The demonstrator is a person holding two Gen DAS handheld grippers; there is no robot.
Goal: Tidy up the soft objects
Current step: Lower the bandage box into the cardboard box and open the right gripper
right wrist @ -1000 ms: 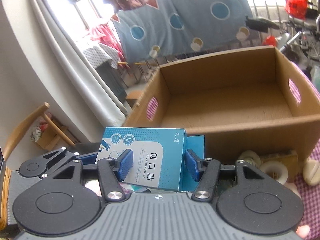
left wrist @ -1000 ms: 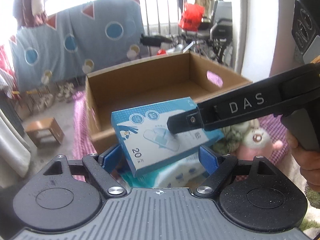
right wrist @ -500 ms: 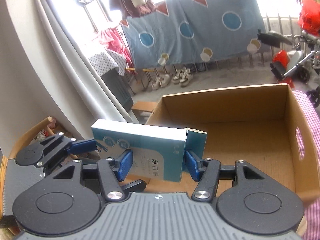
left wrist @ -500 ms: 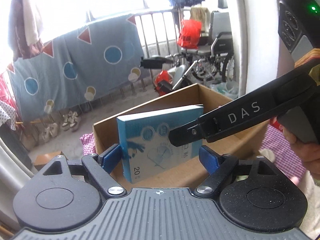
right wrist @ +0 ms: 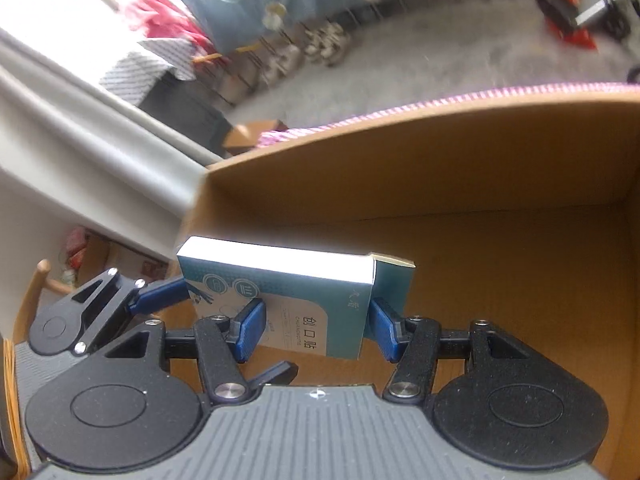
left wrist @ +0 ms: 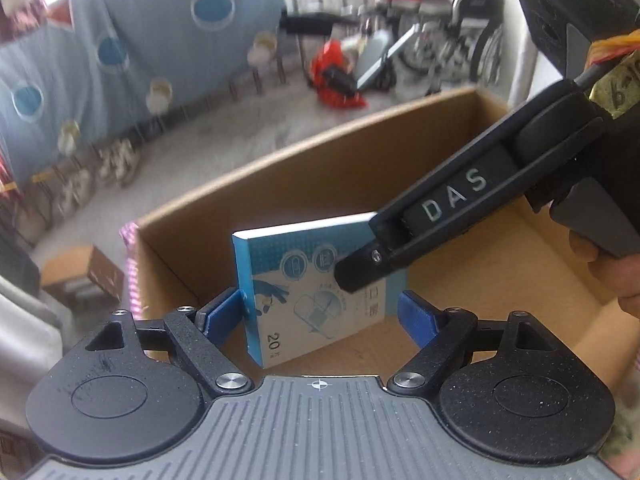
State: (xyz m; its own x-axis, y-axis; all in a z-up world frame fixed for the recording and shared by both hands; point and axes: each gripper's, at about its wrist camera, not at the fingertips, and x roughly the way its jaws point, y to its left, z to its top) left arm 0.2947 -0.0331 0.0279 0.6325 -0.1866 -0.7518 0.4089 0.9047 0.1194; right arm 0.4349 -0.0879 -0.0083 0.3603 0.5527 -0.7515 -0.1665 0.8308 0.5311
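Cardboard box (right wrist: 480,208) walls ring the blue plaster carton (right wrist: 288,304), clamped upright in the right claw (right wrist: 310,334) above the floor, left claw (left wrist: 320,316) spread around it, so lowering it fully before letting go seems wise.

Each tool (left wrist: 320,314) has black linkage arms, silver screws, blue pads (right wrist: 250,330), ribbed grey housing and white "DAS" lettering.

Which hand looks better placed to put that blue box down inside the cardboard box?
The right. Its gripper clamps the blue box over the cardboard box, while the left gripper stands wider than the box.
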